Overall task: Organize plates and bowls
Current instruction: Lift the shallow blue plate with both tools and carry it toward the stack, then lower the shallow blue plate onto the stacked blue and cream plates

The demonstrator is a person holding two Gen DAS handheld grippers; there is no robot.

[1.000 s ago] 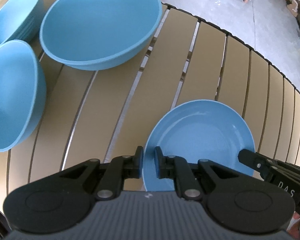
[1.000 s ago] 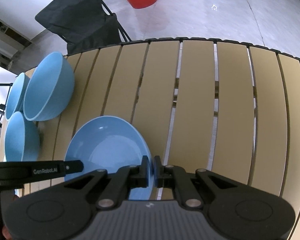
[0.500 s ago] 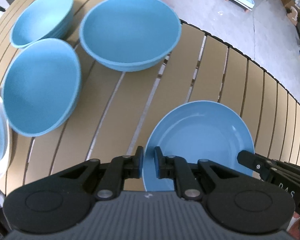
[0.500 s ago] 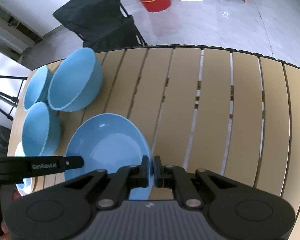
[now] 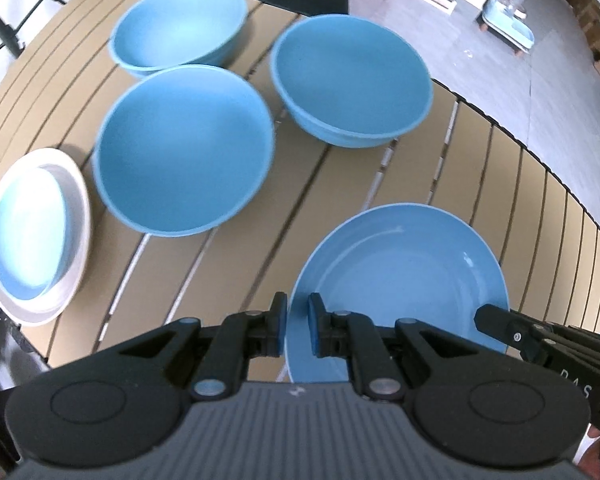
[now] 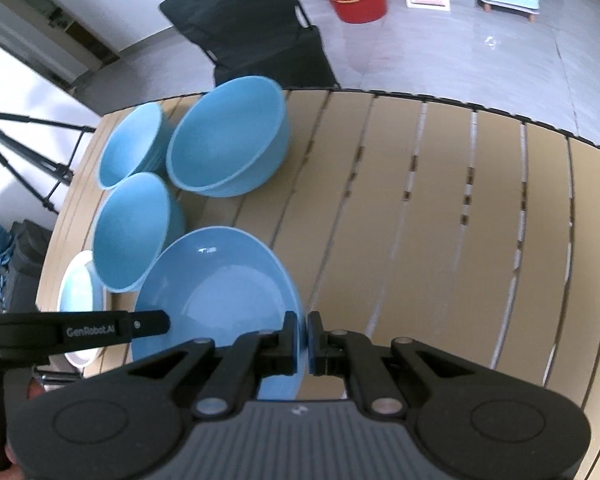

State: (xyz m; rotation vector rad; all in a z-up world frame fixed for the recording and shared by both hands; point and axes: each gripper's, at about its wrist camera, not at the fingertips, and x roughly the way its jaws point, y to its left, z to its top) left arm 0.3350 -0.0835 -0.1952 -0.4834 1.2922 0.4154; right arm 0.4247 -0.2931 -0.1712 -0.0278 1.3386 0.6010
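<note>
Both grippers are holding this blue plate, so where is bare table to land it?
Bare slats lie right of the blue plate. The left is crowded: three blue bowls and a white plate stack.

Blue plate (image 5: 400, 264) near rim hidden behind left gripper (image 5: 298, 320); bowls motion-blurred.

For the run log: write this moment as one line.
left hand-held gripper: shut on blue plate rim | right hand-held gripper: shut on opposite rim | plate: above slatted table
</note>
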